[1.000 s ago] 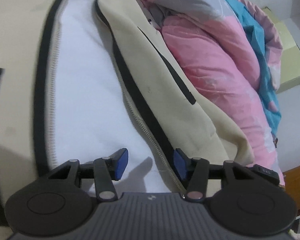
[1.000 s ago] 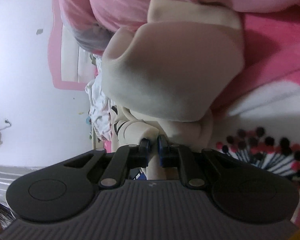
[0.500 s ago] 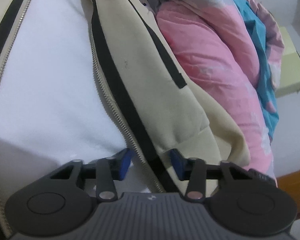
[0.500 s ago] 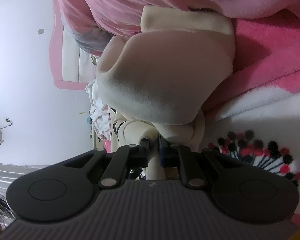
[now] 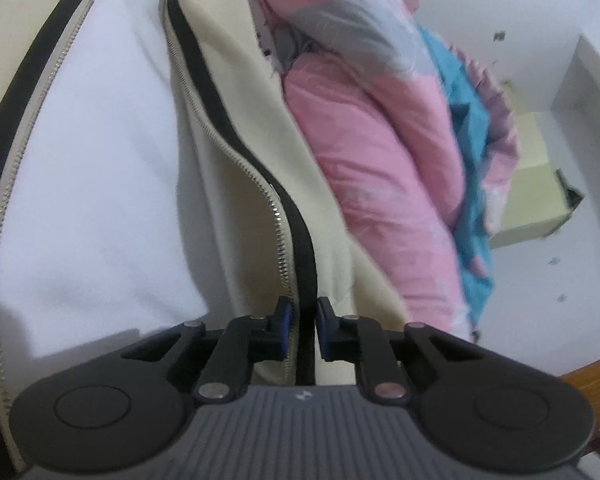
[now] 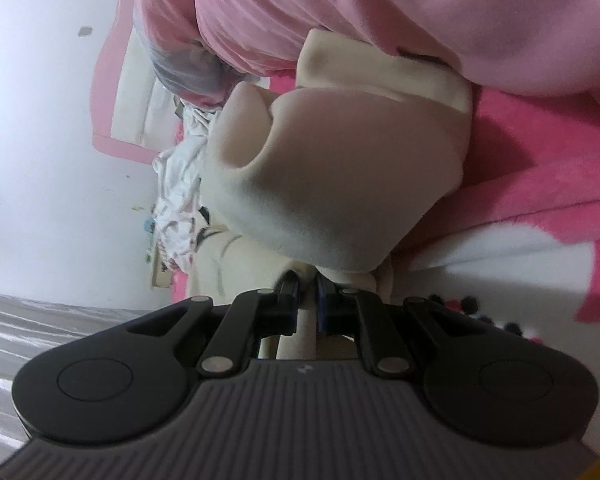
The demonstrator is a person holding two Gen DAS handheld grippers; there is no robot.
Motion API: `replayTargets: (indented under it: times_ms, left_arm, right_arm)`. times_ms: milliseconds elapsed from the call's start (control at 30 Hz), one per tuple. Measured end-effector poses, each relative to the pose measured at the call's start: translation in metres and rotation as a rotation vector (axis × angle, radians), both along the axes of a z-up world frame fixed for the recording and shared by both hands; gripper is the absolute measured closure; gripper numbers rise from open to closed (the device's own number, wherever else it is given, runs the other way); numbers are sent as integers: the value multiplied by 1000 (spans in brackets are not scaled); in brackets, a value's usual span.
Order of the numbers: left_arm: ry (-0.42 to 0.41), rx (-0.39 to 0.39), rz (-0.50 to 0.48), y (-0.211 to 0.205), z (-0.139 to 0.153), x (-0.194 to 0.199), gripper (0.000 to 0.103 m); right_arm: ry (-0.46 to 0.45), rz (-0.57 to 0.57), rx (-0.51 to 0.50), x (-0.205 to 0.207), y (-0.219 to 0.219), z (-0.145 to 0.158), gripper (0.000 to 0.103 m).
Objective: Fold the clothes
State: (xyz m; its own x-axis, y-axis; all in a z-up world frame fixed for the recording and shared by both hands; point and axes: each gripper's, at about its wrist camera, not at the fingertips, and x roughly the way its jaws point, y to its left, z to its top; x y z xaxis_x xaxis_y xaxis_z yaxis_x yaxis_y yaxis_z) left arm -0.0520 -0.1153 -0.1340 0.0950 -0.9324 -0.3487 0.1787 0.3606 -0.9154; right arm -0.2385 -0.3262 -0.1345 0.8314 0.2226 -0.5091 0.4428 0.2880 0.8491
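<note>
A cream zip-up jacket (image 5: 236, 92) with black trim and white lining (image 5: 100, 152) lies open in the left wrist view. My left gripper (image 5: 303, 314) is shut on its right front edge, pinching the black zipper band (image 5: 296, 220). In the right wrist view, my right gripper (image 6: 308, 286) is shut on a cream fold of the same jacket (image 6: 332, 184), which bunches up in front of it.
A rolled pink, grey and blue quilt (image 5: 380, 128) lies right of the jacket; it also shows in the right wrist view (image 6: 380, 12). A pink-and-white blanket (image 6: 540, 216) covers the bed. White wall (image 6: 40, 140), pale box (image 5: 536, 200) and wooden bed edge (image 5: 592, 376) lie beyond.
My left gripper moved right onto the jacket's zipper edge and closed on it. My right gripper stayed shut on the cream fold, with the cloth shifting slightly.
</note>
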Motion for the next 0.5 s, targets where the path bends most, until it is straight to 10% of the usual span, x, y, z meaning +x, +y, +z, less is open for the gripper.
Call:
replayTargets:
  times_ms: [100,367,500]
  left_arm:
    - [-14,-31,10,2,9,4,92]
    - [12,-63,14,-3,13,11,73]
    - [18,-51,16,-7,11,12,83]
  right_arm:
    - [30,43,-95,10,12,8,95]
    - [10,411,-839,60,46,62,78]
    - [52,500,-1077,72,57,65,78]
